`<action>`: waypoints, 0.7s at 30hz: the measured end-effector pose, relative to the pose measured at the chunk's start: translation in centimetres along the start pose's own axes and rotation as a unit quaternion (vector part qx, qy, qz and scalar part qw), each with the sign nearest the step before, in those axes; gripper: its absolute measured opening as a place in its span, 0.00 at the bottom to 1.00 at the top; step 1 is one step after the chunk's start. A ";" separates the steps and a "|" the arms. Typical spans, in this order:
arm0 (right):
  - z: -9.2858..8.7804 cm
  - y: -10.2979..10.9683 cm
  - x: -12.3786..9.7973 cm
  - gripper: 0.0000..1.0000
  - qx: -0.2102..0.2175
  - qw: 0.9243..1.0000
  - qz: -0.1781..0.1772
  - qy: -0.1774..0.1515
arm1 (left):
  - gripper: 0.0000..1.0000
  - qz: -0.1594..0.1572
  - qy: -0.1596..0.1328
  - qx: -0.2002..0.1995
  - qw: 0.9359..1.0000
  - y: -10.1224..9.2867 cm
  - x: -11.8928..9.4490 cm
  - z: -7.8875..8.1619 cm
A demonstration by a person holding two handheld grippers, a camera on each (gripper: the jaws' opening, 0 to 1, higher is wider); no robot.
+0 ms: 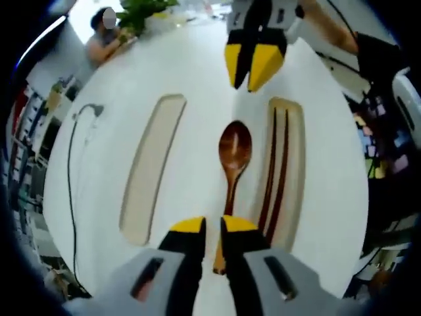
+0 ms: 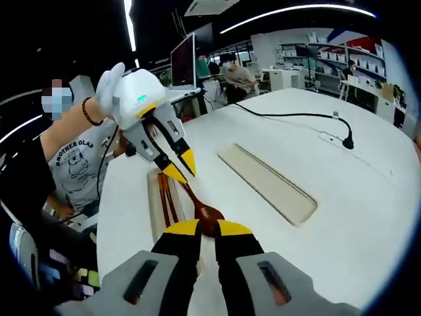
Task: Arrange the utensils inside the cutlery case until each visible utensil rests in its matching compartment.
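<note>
In the left gripper view, a black cable [image 1: 71,191] runs along the round white table [image 1: 197,72] far to the left of the left gripper [image 1: 213,225]. Nearer, still to its left, lies a long, shallow beige recessed compartment [image 1: 151,168] with nothing in it. Straight ahead of the yellow-tipped jaws lies a reddish-brown wooden spoon [image 1: 233,172] on the bare table surface, bowl pointing away and handle running back between the jaws. The jaws stand a narrow gap apart on either side of the handle; whether they press on it cannot be told. To the right of the spoon, a second beige compartment [image 1: 285,171] holds a pair of dark brown wooden chopsticks [image 1: 276,172] lying lengthwise. Beyond the spoon's bowl, the right gripper [image 1: 252,78] hangs over the table with its yellow tips slightly parted and nothing between them.

In the right gripper view, the left gripper [image 2: 179,166], held by a white-gloved hand [image 2: 109,84], sits ahead and to the left, its tips at the spoon's [image 2: 205,212] handle beside the chopsticks [image 2: 166,197]. The spoon's bowl lies just ahead of the right gripper [image 2: 208,229], which grips nothing. The empty compartment [image 2: 266,183] lies to the right.
</note>
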State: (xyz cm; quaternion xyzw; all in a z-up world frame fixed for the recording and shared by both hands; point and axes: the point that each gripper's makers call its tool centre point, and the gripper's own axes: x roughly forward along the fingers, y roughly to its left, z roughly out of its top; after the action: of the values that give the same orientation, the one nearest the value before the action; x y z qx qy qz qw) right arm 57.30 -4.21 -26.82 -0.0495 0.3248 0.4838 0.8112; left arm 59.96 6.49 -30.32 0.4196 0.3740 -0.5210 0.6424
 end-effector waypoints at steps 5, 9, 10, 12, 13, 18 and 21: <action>-0.8 -1.0 0.5 0.08 0.018 1.000 -0.005 0.006 | 0.09 -0.014 0.011 0.001 1.000 -0.5 0.2 -0.2; -1.6 -1.3 1.2 0.09 0.048 0.999 0.004 0.011 | 0.10 -0.027 0.021 0.005 0.999 -0.9 0.5 -0.3; -1.8 -1.3 1.3 0.10 0.052 0.999 0.007 0.013 | 0.10 -0.029 0.024 0.007 0.999 -1.0 0.5 -0.4; -2.2 -1.4 1.6 0.12 0.063 0.998 0.012 0.015 | 0.10 -0.031 0.027 0.007 0.999 -1.1 0.8 -0.6; -2.3 -1.5 1.7 0.13 0.068 0.997 0.013 0.014 | 0.10 -0.030 0.033 0.003 0.999 -1.0 0.9 -0.8; -2.9 -1.7 2.3 0.13 0.097 0.995 0.018 0.022 | 0.11 -0.034 0.028 -0.003 0.999 -0.7 0.9 -0.7; -2.9 -1.6 2.6 0.13 0.114 0.993 0.024 0.020 | 0.11 -0.035 0.029 0.000 0.999 -0.8 1.0 -0.5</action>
State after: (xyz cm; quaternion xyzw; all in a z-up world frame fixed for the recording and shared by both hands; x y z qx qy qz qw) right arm 58.06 -4.23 -30.94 0.0410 0.3953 0.4621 0.7928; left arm 59.36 6.56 -31.53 0.4216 0.4068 -0.5306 0.6126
